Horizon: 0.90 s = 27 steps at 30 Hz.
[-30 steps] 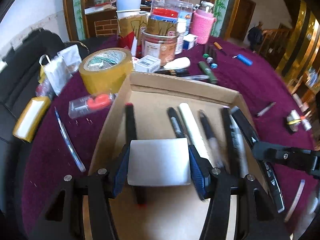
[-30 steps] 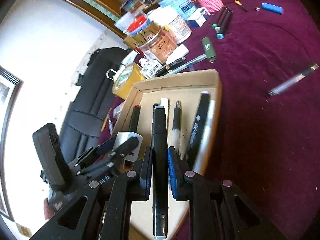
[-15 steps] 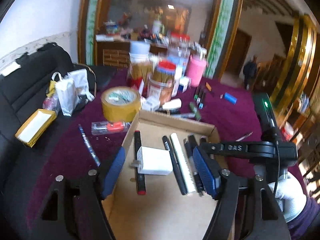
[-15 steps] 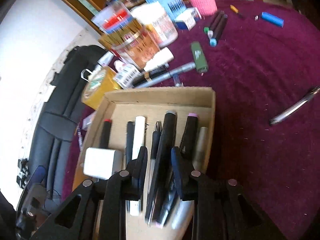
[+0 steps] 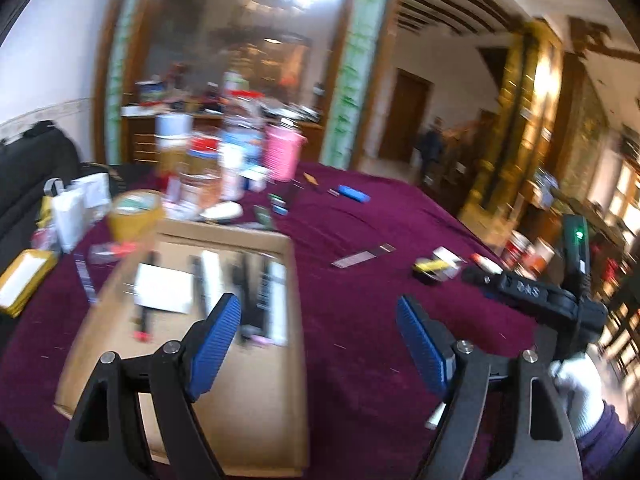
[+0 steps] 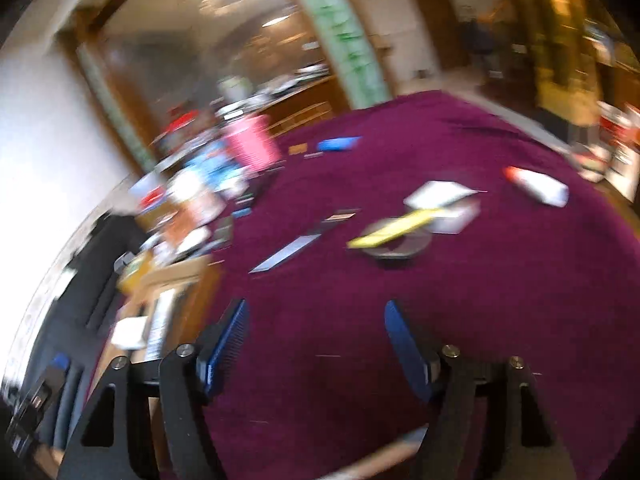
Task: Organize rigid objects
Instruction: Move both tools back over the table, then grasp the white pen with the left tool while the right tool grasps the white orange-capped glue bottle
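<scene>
Here, the left claw (image 5: 320, 322) stands wide apart above the desk (image 5: 380, 240), its blue pads (image 5: 214, 338) gripping nothing; its jaws have just been opening, with only bare purple cloth and the near corner of the cardboard box (image 5: 260, 412) showing between them. The right claw (image 6: 316, 330) is likewise spread and empty, its jaws also just opened, with nothing but purple cloth in the gap. In the left wrist view, the right claw's black body (image 5: 532, 296) appears at the right edge, held by a white-gloved hand (image 5: 580, 392) with a purple sleeve.

Just beyond the left claw, the box lies flat on the desk and holds a white block (image 5: 164, 294) and a row of pens and markers (image 5: 256, 284) laid side by side, blurred. Left of the box sit a roll of tan tape (image 5: 136, 214) and a yellow packet (image 5: 24, 280). Behind it stand jars, bottles and a pink cup (image 5: 282, 156), all smeared by motion.

On the open cloth to the right of the box lie a loose silver pen (image 6: 300, 244), a yellow stick (image 6: 394, 228) across a dark disc, a white card (image 6: 438, 194), a white tube with a red tip (image 6: 538, 186) and a blue lighter (image 6: 338, 144), well apart from the box.
</scene>
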Motion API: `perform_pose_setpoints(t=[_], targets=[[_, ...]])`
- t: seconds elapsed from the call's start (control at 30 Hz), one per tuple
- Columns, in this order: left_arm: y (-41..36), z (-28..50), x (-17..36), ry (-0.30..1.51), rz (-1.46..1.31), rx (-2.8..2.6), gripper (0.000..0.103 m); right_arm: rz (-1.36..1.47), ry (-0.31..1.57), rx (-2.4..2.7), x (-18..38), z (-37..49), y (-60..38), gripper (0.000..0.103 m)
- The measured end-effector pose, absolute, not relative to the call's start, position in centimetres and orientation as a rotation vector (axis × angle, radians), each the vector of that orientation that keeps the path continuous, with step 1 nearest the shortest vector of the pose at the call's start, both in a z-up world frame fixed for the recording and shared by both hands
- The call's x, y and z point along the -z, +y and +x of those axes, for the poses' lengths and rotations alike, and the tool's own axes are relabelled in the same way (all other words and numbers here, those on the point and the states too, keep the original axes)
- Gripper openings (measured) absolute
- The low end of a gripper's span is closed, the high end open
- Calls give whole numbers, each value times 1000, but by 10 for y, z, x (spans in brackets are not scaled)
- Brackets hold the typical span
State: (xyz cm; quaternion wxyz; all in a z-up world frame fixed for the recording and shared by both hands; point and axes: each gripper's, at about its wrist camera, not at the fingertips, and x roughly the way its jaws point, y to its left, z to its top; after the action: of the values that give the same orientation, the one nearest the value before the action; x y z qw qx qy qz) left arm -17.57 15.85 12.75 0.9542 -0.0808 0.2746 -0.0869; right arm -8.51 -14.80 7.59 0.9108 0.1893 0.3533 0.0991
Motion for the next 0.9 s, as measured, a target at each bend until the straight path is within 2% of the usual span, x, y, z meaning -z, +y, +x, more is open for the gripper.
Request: perform_pose_setpoints(t=[0.33, 0.67, 0.9], targets=[[82, -179, -113, 655, -112, 309, 80, 550, 694, -3, -61, -103, -257, 75], [44, -179, -101, 698, -70, 334, 80, 468, 692, 46, -57, -62, -287, 77], [28, -165, -90, 747, -78, 366, 80, 494, 630, 33, -50, -70, -296, 78]])
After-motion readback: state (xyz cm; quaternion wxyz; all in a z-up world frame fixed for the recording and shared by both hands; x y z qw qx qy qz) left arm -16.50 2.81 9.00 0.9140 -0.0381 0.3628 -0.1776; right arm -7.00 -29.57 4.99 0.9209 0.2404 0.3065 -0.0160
